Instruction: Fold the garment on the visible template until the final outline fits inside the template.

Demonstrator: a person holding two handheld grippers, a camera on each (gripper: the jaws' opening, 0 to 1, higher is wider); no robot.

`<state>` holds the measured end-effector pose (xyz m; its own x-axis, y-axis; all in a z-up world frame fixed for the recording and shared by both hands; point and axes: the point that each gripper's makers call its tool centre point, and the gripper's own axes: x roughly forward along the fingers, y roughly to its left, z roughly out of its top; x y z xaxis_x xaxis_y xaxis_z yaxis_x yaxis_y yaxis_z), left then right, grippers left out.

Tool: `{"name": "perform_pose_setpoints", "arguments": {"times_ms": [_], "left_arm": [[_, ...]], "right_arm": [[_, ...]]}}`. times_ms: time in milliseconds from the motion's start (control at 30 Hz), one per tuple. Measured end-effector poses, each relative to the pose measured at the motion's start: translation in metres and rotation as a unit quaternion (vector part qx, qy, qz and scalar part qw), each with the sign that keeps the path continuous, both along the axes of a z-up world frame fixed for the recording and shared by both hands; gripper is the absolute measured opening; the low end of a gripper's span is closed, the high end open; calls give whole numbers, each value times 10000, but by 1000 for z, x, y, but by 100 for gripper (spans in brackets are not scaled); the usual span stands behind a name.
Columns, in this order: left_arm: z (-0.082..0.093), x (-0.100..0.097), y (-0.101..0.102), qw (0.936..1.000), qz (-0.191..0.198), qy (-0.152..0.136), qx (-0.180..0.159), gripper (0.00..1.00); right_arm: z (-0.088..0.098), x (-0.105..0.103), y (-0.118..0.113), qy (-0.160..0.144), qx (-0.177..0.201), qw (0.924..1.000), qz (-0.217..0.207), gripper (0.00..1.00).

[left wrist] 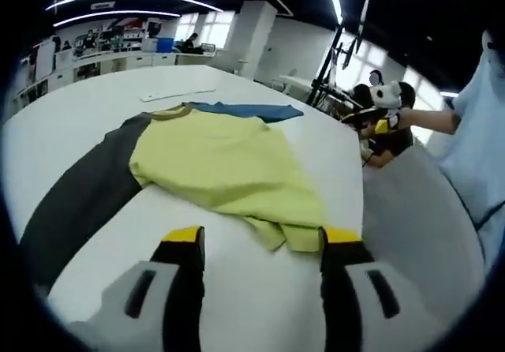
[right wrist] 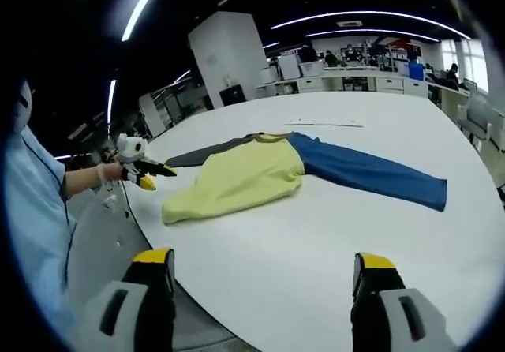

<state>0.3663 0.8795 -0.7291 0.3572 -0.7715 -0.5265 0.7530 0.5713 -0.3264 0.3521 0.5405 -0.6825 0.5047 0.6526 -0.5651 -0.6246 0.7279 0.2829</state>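
Shirt (right wrist: 260, 174): one, soft yellow cloth, one grey and one blue sleeve | worktop (right wrist: 316, 249): white, smooth | my left tool (left wrist: 260, 245), right tool (right wrist: 260, 269): jaws wide, empty

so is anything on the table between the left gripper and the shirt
Nothing visible. In the left gripper view, only bare white table lies between the open left gripper and the near hem of the yellow shirt. The right gripper is also open, with bare table before it.

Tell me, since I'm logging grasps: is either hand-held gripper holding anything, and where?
Nothing is held. The left hand-held gripper and right hand-held gripper are both open, short of the garment on the table.
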Motion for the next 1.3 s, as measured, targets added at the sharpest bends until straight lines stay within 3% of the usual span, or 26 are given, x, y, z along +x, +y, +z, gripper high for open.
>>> {"name": "perform_pose_setpoints", "arguments": {"times_ms": [167, 300, 633, 733, 1200, 1300], "left_arm": [[-19, -4, -11, 9990, 135, 418, -10, 34], [-29, -1, -12, 9977, 296, 607, 113, 26], [-34, -6, -24, 9969, 207, 753, 16, 13], [-36, -5, -23, 9962, 314, 810, 8, 2], [-5, -14, 3, 9939, 848, 653, -277, 0], [-3, -17, 11, 9925, 1000, 640, -281, 0]], "right_arm": [[-3, -3, 1, 56, 20, 10000, 12, 94], [-4, -4, -1, 69, 4, 10000, 16, 94], [-3, -3, -4, 78, -17, 10000, -32, 94], [-4, -4, -3, 94, -20, 9999, -32, 94], [-15, -4, 24, 181, -49, 9994, 299, 91], [-21, -4, 31, 107, -336, 9975, 620, 86]]}}
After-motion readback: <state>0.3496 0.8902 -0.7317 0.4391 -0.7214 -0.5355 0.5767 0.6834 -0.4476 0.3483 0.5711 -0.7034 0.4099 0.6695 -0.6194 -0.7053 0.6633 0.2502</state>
